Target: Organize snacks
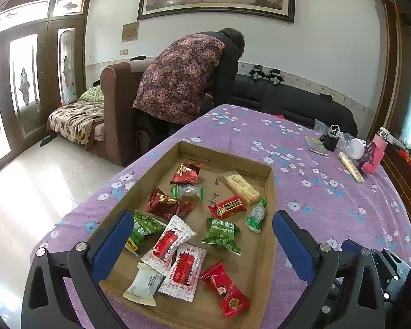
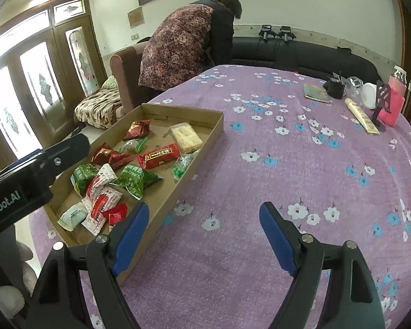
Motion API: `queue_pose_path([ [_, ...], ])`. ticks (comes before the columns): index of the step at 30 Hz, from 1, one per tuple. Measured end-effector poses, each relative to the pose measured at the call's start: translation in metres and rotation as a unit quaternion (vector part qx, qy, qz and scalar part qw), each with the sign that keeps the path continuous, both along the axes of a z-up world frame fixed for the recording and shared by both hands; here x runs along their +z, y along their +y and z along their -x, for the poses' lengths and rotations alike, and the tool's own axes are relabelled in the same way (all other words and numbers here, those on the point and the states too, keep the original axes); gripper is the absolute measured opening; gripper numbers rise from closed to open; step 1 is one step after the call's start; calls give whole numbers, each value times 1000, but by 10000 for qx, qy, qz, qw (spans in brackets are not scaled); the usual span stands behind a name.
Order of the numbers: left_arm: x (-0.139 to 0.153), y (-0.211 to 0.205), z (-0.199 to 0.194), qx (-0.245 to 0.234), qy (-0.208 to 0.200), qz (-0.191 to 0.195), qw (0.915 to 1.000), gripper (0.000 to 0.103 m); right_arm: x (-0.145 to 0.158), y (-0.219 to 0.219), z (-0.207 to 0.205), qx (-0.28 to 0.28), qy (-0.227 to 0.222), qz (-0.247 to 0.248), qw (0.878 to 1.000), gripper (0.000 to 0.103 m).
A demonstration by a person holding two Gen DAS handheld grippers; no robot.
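A shallow cardboard tray (image 1: 271, 189) lies on the purple flowered tablecloth (image 1: 315, 197) and holds several wrapped snacks: red packets (image 1: 186, 172), green pea packets (image 1: 223, 234), white-and-red packets (image 1: 171, 240), a yellow bar (image 1: 241, 185) and a white packet (image 1: 143, 286). My left gripper (image 1: 202, 224) is open and empty, its jaws spread above the near half of the tray. The tray also shows in the right wrist view (image 2: 202, 142). My right gripper (image 2: 202, 216) is open and empty over bare cloth, just right of the tray's near corner.
At the table's far right stand a pink bottle (image 2: 393, 104), a white jar (image 2: 370, 94), a cream tube (image 2: 361, 115), a black clip (image 2: 335, 87) and a small booklet (image 2: 316, 93). A person (image 1: 183, 79) bends over a sofa behind the table.
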State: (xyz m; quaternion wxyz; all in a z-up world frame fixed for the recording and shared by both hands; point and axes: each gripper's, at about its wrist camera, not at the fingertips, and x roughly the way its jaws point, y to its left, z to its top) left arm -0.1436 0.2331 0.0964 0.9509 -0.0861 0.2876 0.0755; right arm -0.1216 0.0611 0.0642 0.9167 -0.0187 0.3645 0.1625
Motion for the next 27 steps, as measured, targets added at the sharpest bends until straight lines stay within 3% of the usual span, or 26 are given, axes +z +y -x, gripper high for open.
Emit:
queue_pose_path([
  [16, 0, -4, 4, 12, -46, -75, 10000, 102, -3, -1, 3, 25, -2, -10, 10000, 82],
  [27, 23, -8, 27, 322, -651, -523, 9960, 102, 3, 1, 12, 118, -158, -27, 9998, 82],
])
